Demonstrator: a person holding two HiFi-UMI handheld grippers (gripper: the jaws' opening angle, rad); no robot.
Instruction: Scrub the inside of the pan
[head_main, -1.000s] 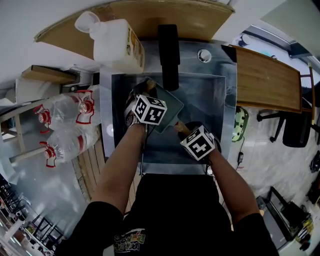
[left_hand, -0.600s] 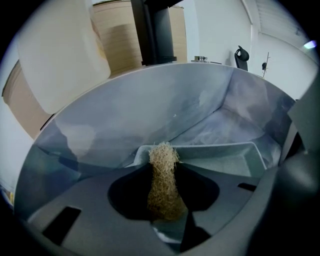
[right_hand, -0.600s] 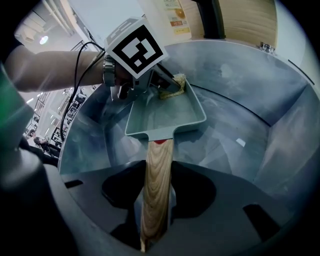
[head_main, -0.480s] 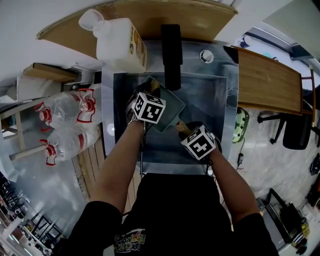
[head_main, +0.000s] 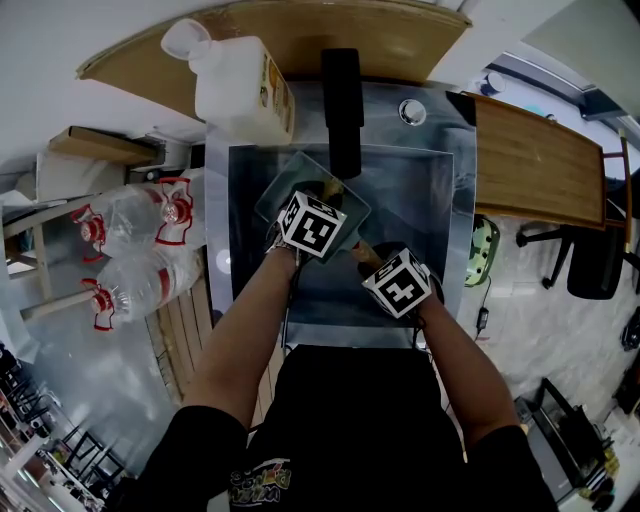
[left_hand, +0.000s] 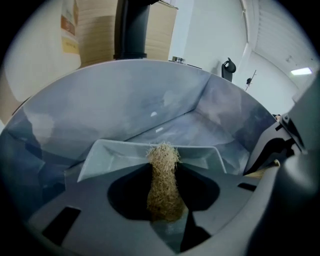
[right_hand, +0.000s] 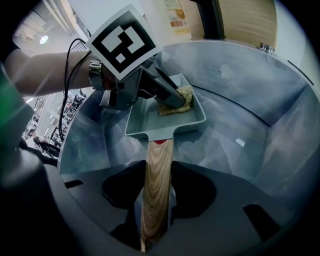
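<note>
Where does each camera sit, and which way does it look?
Head view: on the head, steeply down into the sink; arms, left tool, right tool show.
Left tool view: on left tool, along jaws at scrubber in pan; jaws show.
Right tool view: on right tool, along pan handle; left tool, forearm show.
All share pan, sink.

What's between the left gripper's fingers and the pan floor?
A tan fibrous scrubber, clamped by the left gripper inside the pan; right gripper view shows it.

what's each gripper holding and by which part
The right gripper grips the pan by its wooden handle. The left gripper pinches a straw-coloured scrubber by one end, the other end reaching into the pan.
</note>
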